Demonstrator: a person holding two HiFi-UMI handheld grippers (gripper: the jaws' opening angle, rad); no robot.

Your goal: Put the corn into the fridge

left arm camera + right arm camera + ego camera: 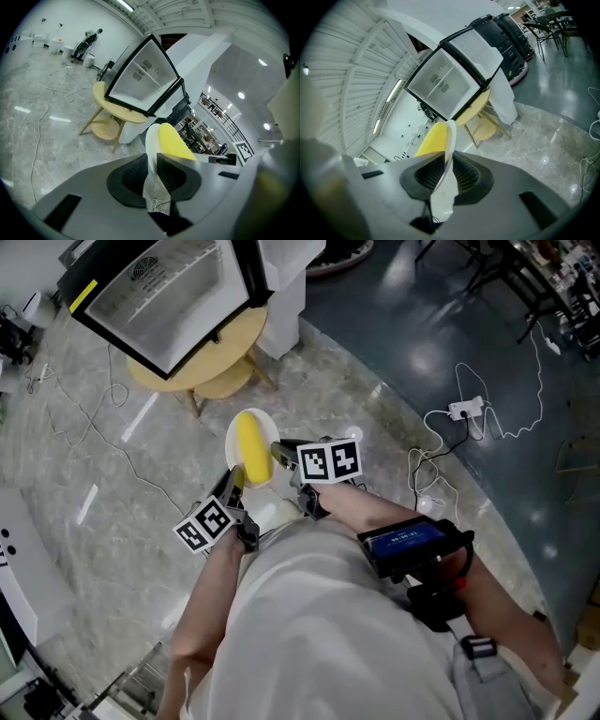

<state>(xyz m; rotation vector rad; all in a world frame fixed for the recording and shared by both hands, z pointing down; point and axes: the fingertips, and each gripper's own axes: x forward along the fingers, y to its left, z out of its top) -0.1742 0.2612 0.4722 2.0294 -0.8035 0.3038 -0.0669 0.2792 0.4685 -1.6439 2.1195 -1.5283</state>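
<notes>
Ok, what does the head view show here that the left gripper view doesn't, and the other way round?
Head view only: the whole round plate, with the left gripper and right gripper on opposite sides of its rim, and a power strip on the dark floor. Left gripper view only: its own jaws up close, shut on the plate's rim, and a railing far behind. Both: the corn on the plate, the fridge and the yellow table.
</notes>
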